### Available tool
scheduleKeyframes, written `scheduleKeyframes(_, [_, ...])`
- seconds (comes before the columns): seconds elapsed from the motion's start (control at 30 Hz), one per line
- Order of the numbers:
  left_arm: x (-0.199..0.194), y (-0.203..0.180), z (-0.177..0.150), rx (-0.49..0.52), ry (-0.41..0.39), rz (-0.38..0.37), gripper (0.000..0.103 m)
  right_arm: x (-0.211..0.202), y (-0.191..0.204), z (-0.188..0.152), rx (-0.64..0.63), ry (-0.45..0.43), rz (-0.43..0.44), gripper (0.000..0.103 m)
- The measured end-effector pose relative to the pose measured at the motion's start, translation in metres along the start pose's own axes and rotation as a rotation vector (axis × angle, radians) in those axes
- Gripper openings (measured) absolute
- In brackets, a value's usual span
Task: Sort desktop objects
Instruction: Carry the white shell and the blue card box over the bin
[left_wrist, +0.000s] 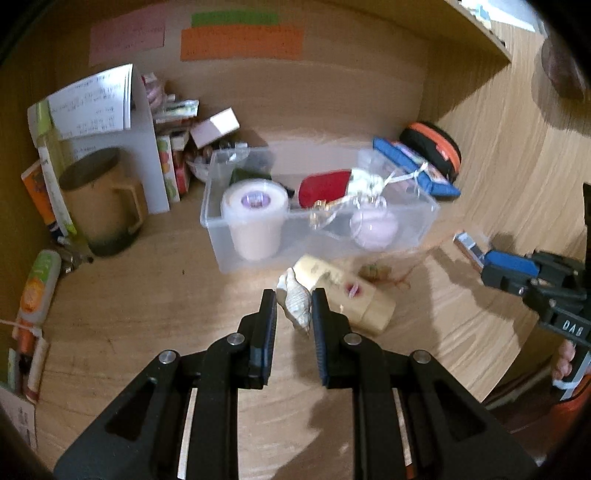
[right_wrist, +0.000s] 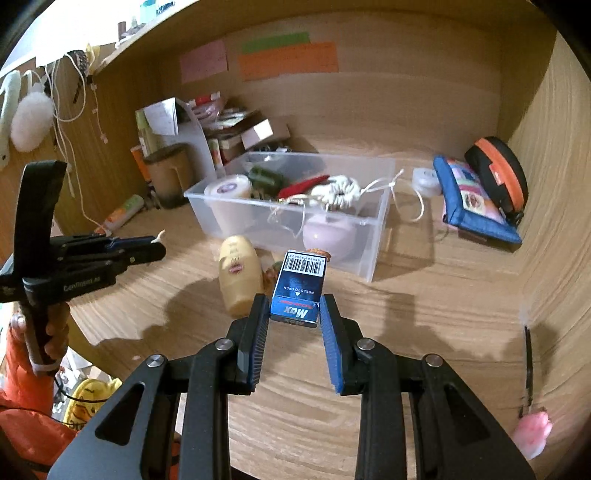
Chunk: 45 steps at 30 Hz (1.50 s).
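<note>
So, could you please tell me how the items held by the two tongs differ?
The left tongs grip a whitish ridged seashell; the right tongs grip a blue printed Max box. The seashell is curved and pointed, the Max box flat-sided. Both are small and lifted above the desk.

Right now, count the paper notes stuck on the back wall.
3: pink note at left, green note to its right, orange note directly below the green.
</note>
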<state>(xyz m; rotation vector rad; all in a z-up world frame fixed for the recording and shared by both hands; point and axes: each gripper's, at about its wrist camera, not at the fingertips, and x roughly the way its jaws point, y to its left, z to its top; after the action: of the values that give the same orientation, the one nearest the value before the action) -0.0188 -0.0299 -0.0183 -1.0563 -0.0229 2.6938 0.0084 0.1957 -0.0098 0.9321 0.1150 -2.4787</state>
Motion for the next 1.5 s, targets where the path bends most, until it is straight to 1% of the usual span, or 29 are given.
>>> scheduleKeyframes(0.23, [-0.002,0.003,0.025,-0.022,-0.039,-0.014,0.018,0.001,-0.003,0.02,0.001,-0.048,0.014,0.025])
scheduleKeyframes(0.43, [0.001,0.002,0.035,-0.019,-0.05,-0.02,0.018,0.022,-0.007,0.031,0.001,-0.025,0.026,0.025])
scheduleKeyframes(0.57, [0.006,0.006,0.043,-0.025,-0.048,-0.023,0.018,0.023,-0.009,0.042,0.004,-0.045,0.052,0.025])
scheduleKeyframes(0.83, [0.02,0.008,0.064,-0.006,-0.044,-0.042,0.018,0.015,-0.019,0.073,-0.006,-0.12,0.017,0.025])
scheduleKeyframes(1.03, [0.037,0.0,0.079,0.008,-0.036,-0.051,0.018,0.025,-0.032,0.086,0.025,-0.135,0.006,0.025])
scheduleKeyframes(1.23, [0.064,-0.008,0.088,0.018,-0.003,-0.075,0.018,0.044,-0.046,0.092,0.031,-0.113,-0.016,0.025])
scheduleKeyframes(1.33, [0.079,-0.013,0.092,0.034,0.019,-0.082,0.018,0.057,-0.052,0.095,0.023,-0.092,-0.045,0.025])
scheduleKeyframes(1.5, [0.106,-0.021,0.093,0.06,0.068,-0.096,0.018,0.078,-0.06,0.094,0.025,-0.047,-0.054,0.025])
